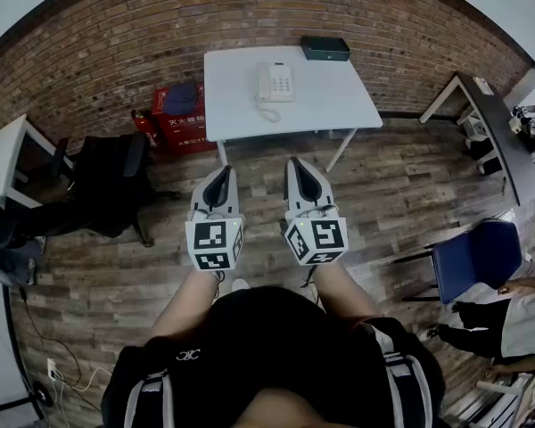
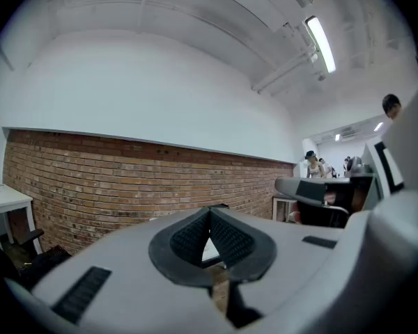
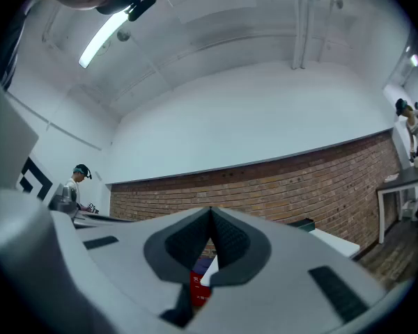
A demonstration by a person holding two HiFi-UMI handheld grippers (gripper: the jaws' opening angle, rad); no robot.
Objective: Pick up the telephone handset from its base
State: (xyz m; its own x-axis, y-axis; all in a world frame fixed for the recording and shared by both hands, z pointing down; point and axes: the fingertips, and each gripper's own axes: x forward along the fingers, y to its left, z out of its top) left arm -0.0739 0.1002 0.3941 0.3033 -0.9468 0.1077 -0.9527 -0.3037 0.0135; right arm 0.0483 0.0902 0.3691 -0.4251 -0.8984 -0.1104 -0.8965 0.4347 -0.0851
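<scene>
Currently resting on white push-button telephone base (image 1: 283, 82), 12 o'clock on white rectangular table (image 1: 339, 96): white plastic handset (image 1: 262, 82). Hovering well apart at 6 o'clock, jaws closed, empty: left gripper (image 1: 223, 171), right gripper (image 1: 296, 162).

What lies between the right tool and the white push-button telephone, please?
The head view shows only grey-brown plank floor and the near edge of the white rectangular table between the right tool and the white telephone.

white telephone handset (image 1: 262, 82), seated on its base (image 1: 281, 81) (cord (image 1: 267, 112) curled in front), mid white table (image 1: 339, 101)
</scene>
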